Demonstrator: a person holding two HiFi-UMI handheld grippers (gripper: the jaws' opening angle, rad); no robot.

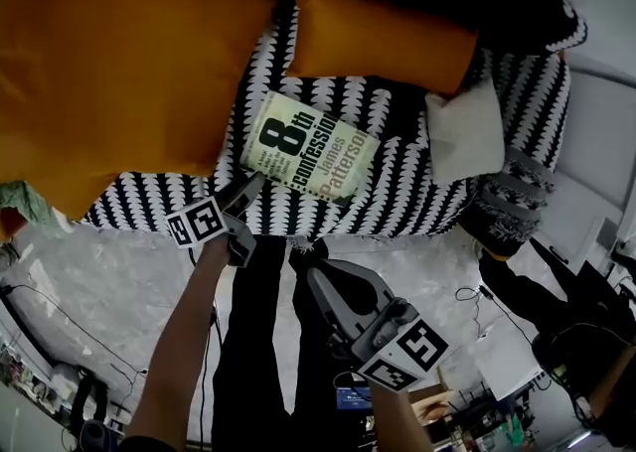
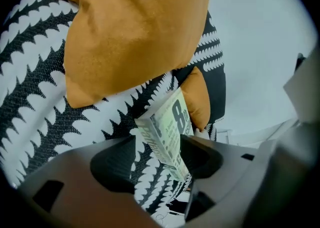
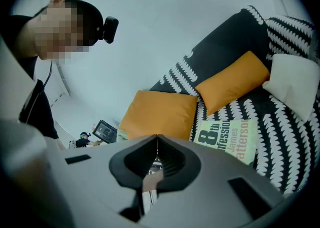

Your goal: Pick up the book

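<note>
Your left gripper (image 1: 248,185) is at the near corner of the pale green paperback book (image 1: 310,160), jaws spread wide. In the left gripper view that corner stands between them, but there is a gap on at least one side, so nothing is gripped yet. Your right gripper (image 1: 320,281) hangs lower, off the front of the seat, with its jaws closed together on nothing.

The book lies flat, cover up, on the black-and-white patterned sofa seat (image 1: 397,202), near the front edge. It sits just beside the large orange fabric cushion (image 1: 119,73), below the smaller orange cushion (image 1: 383,38), with the white cushion (image 1: 467,132) off to the right.

Watch for three things. You have only a corner – close there and a soft paperback will likely sag or swing from the pinch. One jaw has to pass beneath the book, so it may snag the upholstery or simply shove the book back across the seat. And if the jaw slips under the cover alone, you'd lift the cover open – not the whole book.
</note>
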